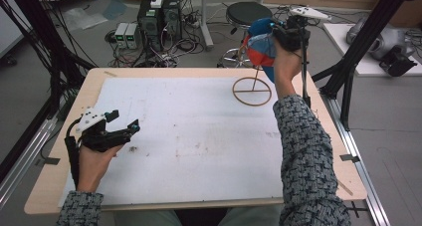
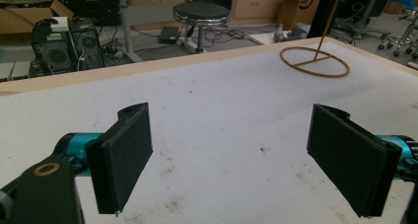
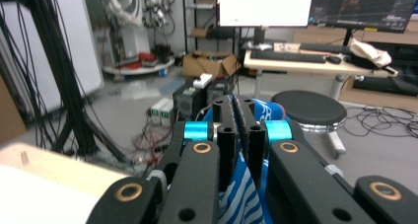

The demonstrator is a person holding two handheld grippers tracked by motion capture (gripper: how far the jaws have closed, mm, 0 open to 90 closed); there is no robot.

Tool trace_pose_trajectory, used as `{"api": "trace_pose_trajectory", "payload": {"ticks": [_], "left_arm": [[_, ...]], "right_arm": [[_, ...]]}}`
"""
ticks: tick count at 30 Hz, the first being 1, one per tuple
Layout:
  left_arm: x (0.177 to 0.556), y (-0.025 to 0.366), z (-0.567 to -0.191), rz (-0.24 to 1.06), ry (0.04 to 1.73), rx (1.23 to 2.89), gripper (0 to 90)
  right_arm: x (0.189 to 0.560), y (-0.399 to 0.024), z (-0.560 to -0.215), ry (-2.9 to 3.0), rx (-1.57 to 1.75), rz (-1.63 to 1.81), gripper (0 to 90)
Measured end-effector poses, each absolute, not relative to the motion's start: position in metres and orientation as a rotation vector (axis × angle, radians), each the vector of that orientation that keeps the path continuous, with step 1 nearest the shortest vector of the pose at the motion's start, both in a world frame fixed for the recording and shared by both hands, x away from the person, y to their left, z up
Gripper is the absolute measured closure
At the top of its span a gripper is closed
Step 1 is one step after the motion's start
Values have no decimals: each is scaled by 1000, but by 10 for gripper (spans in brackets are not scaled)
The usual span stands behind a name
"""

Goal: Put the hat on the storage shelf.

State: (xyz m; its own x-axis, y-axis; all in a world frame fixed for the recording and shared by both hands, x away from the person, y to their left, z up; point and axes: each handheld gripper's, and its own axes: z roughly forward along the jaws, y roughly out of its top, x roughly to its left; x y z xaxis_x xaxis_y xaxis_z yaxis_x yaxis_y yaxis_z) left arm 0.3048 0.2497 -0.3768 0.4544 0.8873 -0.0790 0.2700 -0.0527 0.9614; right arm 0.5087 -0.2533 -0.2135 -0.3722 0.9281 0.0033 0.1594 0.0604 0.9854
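Blue-and-orange cloth (image 1: 260, 47) — white-striped, bunched

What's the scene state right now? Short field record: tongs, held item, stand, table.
left tongs: open, nothing between the pads, low over the table's left part
right tongs: shut on the cloth item, raised above the table's far right corner
cloth item: blue, red and white, bunched in the grip; blue-white striped fabric between the pads
wire stand: ring base on the table, thin upright rod, below the cloth item
table: white mat on a wood top, a few dark marks
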Motion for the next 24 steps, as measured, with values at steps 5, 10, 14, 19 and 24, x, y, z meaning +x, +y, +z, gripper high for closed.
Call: {"api": "trace_pose_trajectory", "payload": {"ticks": [5,10,14,19,24], "left_arm": [[305,249,-377,685,1034,1586,175],[305,249,-377,683,1032,1590,175],[305,248,-377,679,1027,1596,175],[305,246,-378,679,1025,1595,175],[306,245,-379,677,1025,1600,175]], "right_arm": [[514,-244,-219,1681,1109,1335,882],[519,-238,-225,1725,1124,1303,877],[523,-235,-229,1748,1127,1286,867],[529,-238,-234,1756,1168,1275,848],[534,-239,-237,1753,1178,1251,853]]}}
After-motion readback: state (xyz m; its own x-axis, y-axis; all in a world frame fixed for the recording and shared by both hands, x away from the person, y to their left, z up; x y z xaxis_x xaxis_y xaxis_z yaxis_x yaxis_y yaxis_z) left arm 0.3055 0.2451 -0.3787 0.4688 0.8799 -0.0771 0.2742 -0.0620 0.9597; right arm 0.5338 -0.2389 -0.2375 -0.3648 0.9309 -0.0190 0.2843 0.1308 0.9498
